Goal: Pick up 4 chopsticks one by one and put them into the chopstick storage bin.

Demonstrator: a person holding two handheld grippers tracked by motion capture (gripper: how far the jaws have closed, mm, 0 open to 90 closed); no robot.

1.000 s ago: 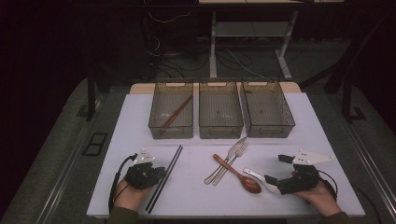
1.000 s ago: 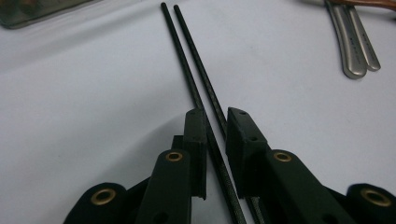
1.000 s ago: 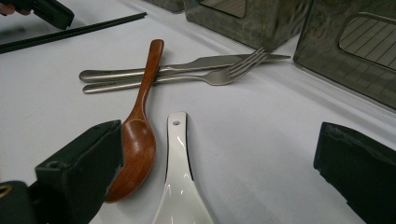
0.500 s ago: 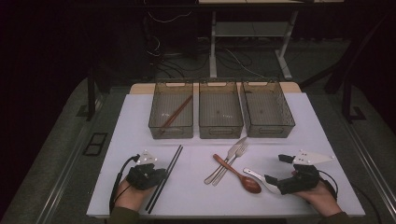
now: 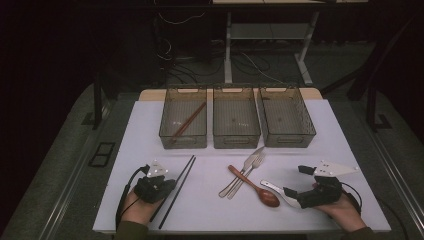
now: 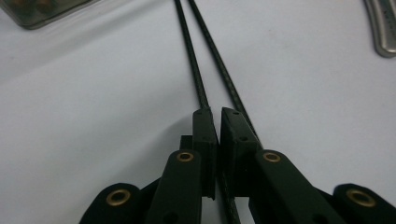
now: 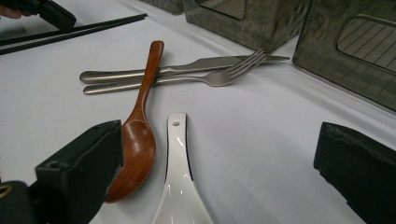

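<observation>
Left gripper (image 6: pixel 212 114) has just closed, pinching the black chopsticks (image 6: pixel 198 79); their near ends hide under it. Right gripper (image 7: pixel 219 172) spread wide, white spoon (image 7: pixel 180 186) cut off below.

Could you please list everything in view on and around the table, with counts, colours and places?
black chopsticks: two, black, front left, one clamped between the jaws
brown chopsticks: brown, in the left bin
bins: three, smoky clear, row at the back
knife: one, steel, centre
fork: one, steel, beside the knife
wooden spoon: one, brown, across both
ceramic spoon: one, white, front right
table: one, white
left hand-held gripper: black, shut
right hand-held gripper: black, open over the ceramic spoon
</observation>
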